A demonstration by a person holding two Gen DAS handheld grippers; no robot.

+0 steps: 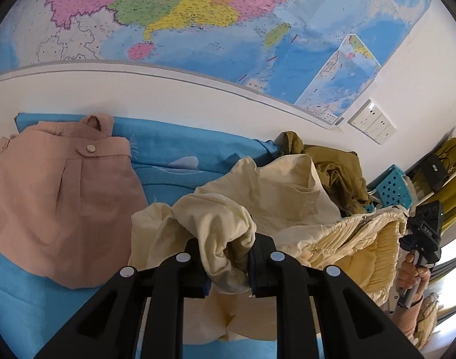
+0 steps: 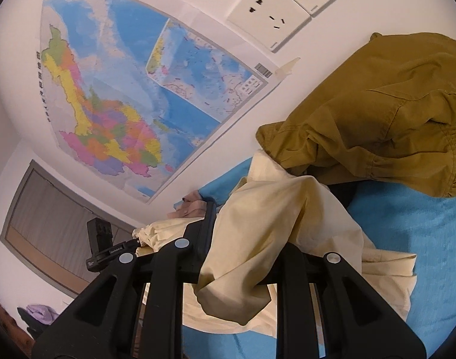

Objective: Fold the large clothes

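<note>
Here, cream garment crumpled, creased, bunched; left gripper and right gripper each clamped on fabric.

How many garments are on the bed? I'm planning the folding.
3. A pink garment lies flat at the left, a cream garment is held in both grippers mid-bed, and an olive garment is crumpled by the wall. More may be hidden underneath.

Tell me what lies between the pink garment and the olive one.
The bunched cream garment, on the blue sheet, seen in the left wrist view.
</note>
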